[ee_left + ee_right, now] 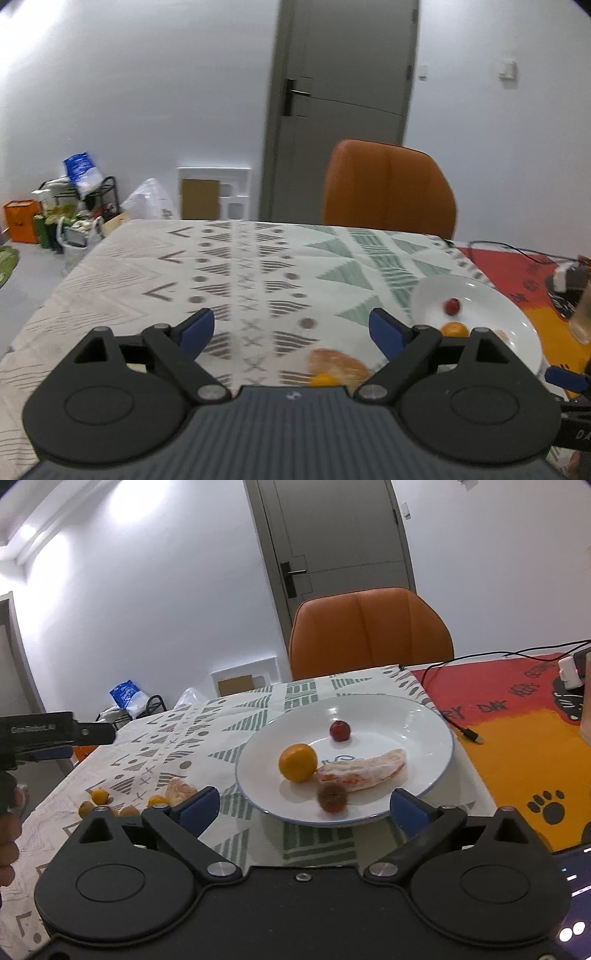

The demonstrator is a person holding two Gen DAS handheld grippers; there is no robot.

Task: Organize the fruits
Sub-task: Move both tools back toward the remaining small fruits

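both grippers stand wide apart with nothing between the pads: the left gripper (291, 328) over the patterned tablecloth (147, 273), the right gripper (304, 806) at the near rim of the white plate (424, 716). on the plate lie an orange (297, 762), a red fruit (340, 730), a peeled segment (364, 770) and a brown fruit (332, 796). small fruits (99, 796) sit loose on the cloth to the plate's left.
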